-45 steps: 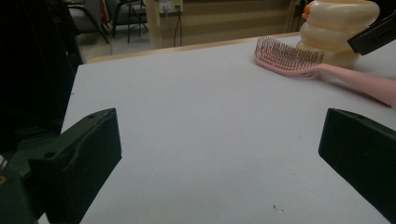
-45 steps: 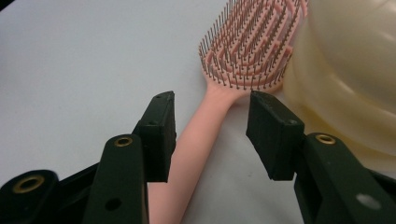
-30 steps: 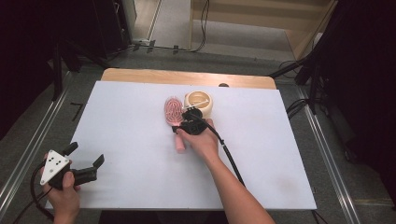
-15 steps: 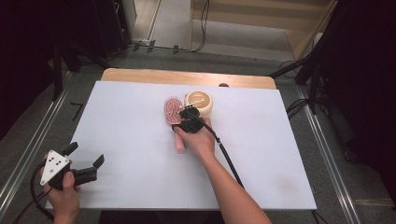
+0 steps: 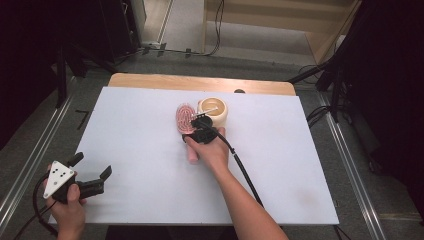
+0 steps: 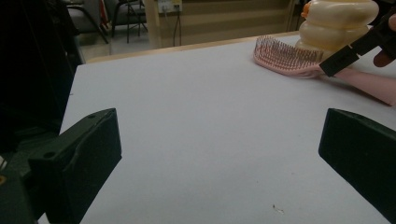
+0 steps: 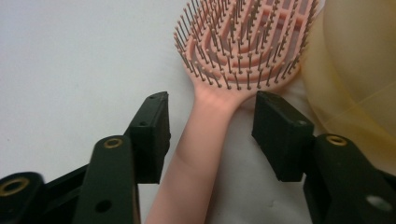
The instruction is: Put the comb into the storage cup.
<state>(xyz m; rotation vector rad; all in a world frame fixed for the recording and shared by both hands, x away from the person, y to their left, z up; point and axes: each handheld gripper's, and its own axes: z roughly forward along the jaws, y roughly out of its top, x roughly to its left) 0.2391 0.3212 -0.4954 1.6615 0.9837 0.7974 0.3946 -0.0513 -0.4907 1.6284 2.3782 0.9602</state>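
A pink hairbrush point(image 5: 186, 117) lies bristles up in the middle of the white table, its handle point(image 5: 192, 156) pointing toward me. My right gripper point(image 5: 196, 122) is lowered over the neck of the brush point(image 7: 243, 42). In the right gripper view the handle point(image 7: 201, 140) lies between the two pads with a gap on each side. These jaws point(image 7: 210, 116) have just been opening. A cream ribbed pot point(image 5: 215, 111) stands against the brush head on its right. My left gripper point(image 5: 92, 165) rests open near the front left corner, nothing between its jaws point(image 6: 219, 140).
The white board point(image 5: 130, 145) covers a wooden table whose far edge point(image 5: 200, 82) shows. Dark floor, metal rails and cables surround it. In the left gripper view the brush point(image 6: 285, 58) and the pot point(image 6: 336, 23) stand far off at upper right.
My right hand has edged slightly farther along the brush handle toward its head. The left hand and its gripper have not moved.
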